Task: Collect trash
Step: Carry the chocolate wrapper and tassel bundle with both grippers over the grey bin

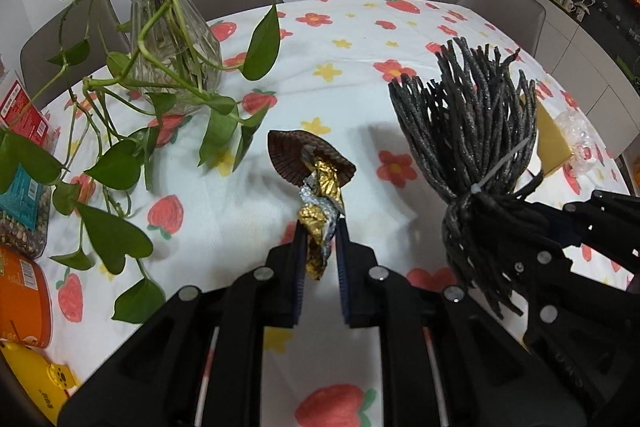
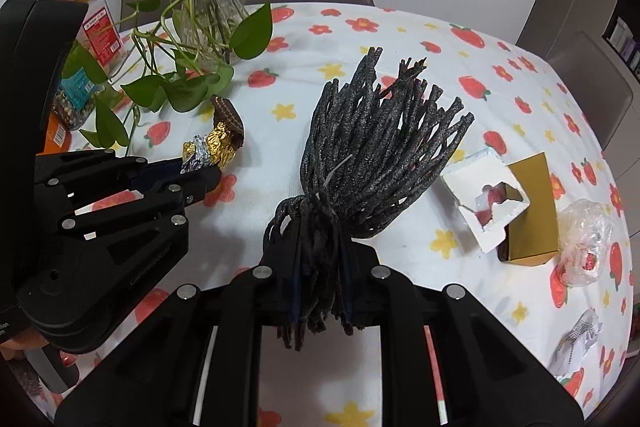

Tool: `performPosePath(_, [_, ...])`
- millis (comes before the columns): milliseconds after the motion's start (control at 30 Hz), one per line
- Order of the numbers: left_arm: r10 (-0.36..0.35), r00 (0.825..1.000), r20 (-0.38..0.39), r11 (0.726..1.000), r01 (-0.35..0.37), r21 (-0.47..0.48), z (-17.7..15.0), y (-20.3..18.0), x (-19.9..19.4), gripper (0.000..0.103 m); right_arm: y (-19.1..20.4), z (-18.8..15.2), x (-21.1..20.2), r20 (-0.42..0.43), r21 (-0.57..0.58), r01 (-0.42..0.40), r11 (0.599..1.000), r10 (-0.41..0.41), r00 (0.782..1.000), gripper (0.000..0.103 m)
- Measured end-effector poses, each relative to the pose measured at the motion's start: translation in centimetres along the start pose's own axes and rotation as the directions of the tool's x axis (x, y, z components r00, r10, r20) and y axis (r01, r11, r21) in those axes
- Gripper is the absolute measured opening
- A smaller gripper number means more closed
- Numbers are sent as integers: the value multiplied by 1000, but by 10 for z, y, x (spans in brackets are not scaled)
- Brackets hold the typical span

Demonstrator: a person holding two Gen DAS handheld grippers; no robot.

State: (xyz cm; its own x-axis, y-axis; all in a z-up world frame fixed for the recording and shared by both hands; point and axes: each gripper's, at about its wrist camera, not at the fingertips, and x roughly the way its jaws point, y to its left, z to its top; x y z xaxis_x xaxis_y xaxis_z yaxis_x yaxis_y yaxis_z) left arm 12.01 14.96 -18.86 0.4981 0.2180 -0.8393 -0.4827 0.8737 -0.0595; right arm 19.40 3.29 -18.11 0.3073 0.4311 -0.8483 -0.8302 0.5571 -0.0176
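The table point(image 2: 400, 27) carries a white cloth with strawberries and flowers, and the glass vase point(image 2: 208, 7) with green vines is my landmark. Right of the vase, the right tool point(image 2: 322, 259) is clamped on a tied bundle of dark sticks point(image 2: 380, 147), held above the cloth. Farther right of the vase lie a gold box point(image 2: 536, 203), a broken white foam piece point(image 2: 480, 203) and a crumpled clear plastic bag point(image 2: 584, 243). In front of the vase, the left tool point(image 1: 320, 227) is closed on a gold foil wrapper point(image 1: 320, 211) with a brown paper cup point(image 1: 296, 155).

I judge both loads should go to a bin with a firm grip, moving away from the vines.

Labels on the red packets point(image 2: 100, 31) left of the vase are too small to read.
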Motion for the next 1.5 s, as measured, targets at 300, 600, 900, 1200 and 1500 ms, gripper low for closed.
performPosePath(300, [-40,999,18,998,40,41,-20,-21,-32,14,-15,-20,-31,29,47,51,998,-52,998,14])
performPosePath(600, [-86,995,42,988,80,131,-32,-77,-55,14,-49,-63,-73,42,157,121,980,-129,991,14])
performPosePath(900, [-164,985,50,955,146,260,-48,-177,-79,14,-113,-124,-125,46,315,218,924,-244,969,14])
performPosePath(1200, [-278,961,12,869,246,429,-86,-321,-105,14,-205,-243,-200,-30,514,356,781,-398,917,14])
performPosePath(1500, [-401,911,-99,704,375,603,-160,-484,-134,14,-277,-388,-276,-162,684,464,563,-503,849,14])
